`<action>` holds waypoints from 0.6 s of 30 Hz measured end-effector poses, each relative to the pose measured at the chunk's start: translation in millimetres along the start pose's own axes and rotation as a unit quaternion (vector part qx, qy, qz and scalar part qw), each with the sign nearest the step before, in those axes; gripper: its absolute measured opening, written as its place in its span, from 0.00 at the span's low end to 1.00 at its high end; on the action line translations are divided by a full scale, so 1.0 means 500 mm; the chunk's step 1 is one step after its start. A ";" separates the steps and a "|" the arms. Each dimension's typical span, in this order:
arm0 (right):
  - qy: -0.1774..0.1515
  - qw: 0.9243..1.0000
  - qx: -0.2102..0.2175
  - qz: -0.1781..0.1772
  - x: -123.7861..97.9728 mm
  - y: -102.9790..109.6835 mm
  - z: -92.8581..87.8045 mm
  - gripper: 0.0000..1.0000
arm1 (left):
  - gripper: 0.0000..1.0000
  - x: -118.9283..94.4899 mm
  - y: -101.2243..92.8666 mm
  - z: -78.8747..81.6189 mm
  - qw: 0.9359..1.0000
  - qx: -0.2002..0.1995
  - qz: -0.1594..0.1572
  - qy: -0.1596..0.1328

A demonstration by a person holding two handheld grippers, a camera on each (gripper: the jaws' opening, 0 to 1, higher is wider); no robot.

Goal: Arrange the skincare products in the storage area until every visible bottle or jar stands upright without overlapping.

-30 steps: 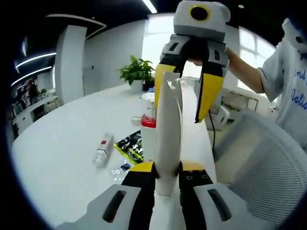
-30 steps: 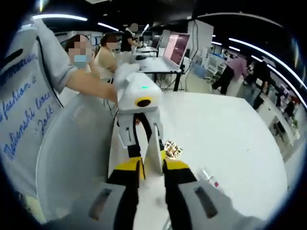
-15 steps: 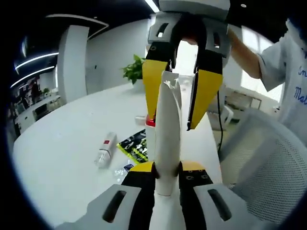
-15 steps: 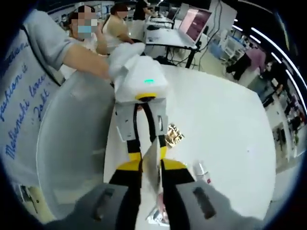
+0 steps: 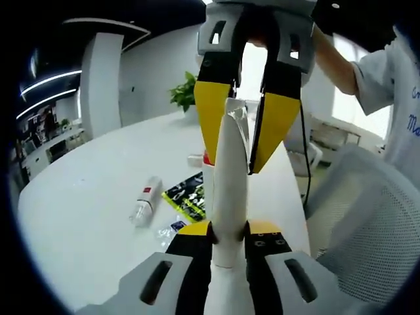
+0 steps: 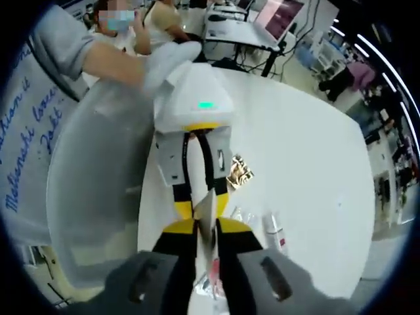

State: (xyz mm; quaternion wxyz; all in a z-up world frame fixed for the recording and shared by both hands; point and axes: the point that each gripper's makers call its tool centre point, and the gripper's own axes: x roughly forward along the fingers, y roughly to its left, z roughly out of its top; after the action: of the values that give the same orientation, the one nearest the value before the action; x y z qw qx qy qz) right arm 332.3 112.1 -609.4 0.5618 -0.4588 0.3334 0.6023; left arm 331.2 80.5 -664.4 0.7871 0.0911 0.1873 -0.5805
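With the left gripper (image 5: 229,231) clamped on the white tube (image 5: 230,177) and the right gripper (image 5: 239,141) pinching its crimped tip, opposed pulls risk dropping it onto the small bottle (image 5: 145,203) lying beside it on the table (image 5: 85,216).

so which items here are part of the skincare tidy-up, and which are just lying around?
Job:
- white squeeze tube, held in left gripper, right gripper around its tip
- small clear bottle with red label, lying down
- red-capped white bottle

Lying about:
- black-and-green sachet
- potted green plant
- grey mesh chair

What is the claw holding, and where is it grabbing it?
The left claw pinches a white tube near its bottom end. The right claw straddles the tube's crimped top; whether it has closed on it cannot be told.
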 end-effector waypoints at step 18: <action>0.021 1.000 0.006 -0.005 -0.003 0.004 -0.006 0.09 | 0.19 0.003 0.010 0.003 1.000 0.017 0.009 -0.008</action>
State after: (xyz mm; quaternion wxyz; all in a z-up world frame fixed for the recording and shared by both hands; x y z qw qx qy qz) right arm 330.7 108.5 -609.2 0.5606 -0.4691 0.3466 0.5878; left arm 336.6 80.4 -664.0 0.7922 0.1013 0.1707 -0.5770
